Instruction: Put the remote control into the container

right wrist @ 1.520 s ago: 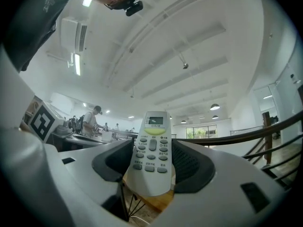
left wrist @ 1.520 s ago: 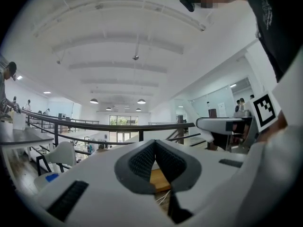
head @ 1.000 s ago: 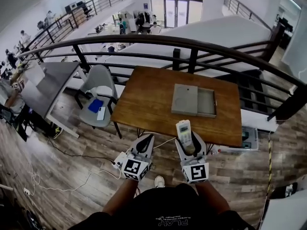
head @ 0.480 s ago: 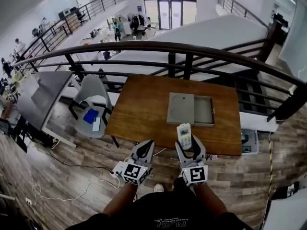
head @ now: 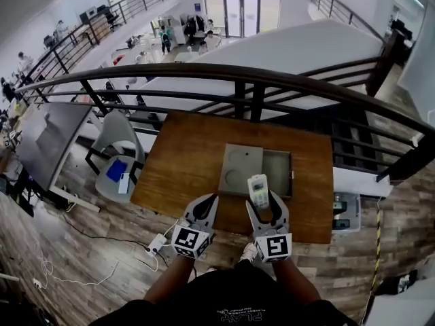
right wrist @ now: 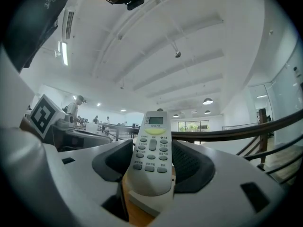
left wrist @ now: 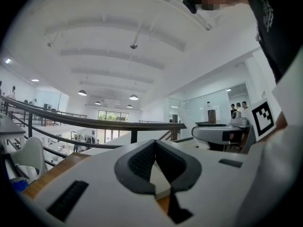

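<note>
A grey flat container (head: pixel 277 175) lies on the wooden table (head: pixel 183 161), its lid (head: pixel 241 168) slid to the left so the right part is uncovered. The white remote control (head: pixel 259 187) stands tilted up in my right gripper (head: pixel 264 204), which is shut on its lower end, over the table's near edge just in front of the container. In the right gripper view the remote control (right wrist: pixel 152 148) shows its buttons and small screen between the dark pads (right wrist: pixel 194 164). My left gripper (head: pixel 208 202) is beside it on the left, shut and empty; its pads (left wrist: pixel 142 162) meet.
A dark curved railing (head: pixel 238 80) runs behind the table with a drop to a lower floor beyond. A grey chair (head: pixel 115 155) and a grey desk (head: pixel 47 134) stand at the left. A power strip (head: pixel 158 243) and cables lie on the wood floor; a white device (head: pixel 343 212) sits at the table's right.
The person has stepped up to the table. Both grippers have gone forward from over the floor to the table's near edge, the remote still held in the right one.
</note>
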